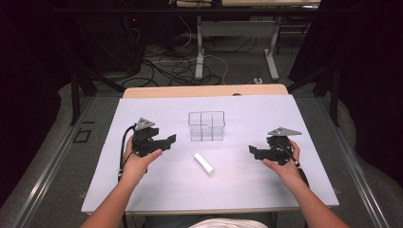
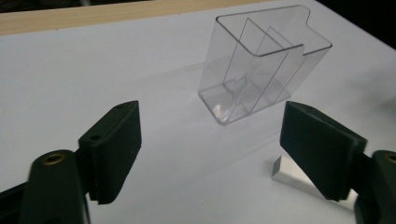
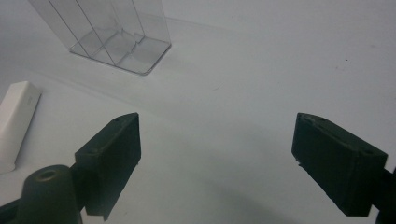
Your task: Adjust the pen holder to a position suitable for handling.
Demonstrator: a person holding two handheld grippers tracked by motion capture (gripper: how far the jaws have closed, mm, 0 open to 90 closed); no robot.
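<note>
No text, label, brand, number or sign can be read anywhere in these pictures. The white stick [image 3: 16, 123] lying on the table bears a faint mark on its flat face in the right gripper view, but it is too blurred to make out as letters or digits. The clear plastic holder [image 2: 261, 65] and the pale table top [image 1: 142, 190] carry no print that shows.
</note>
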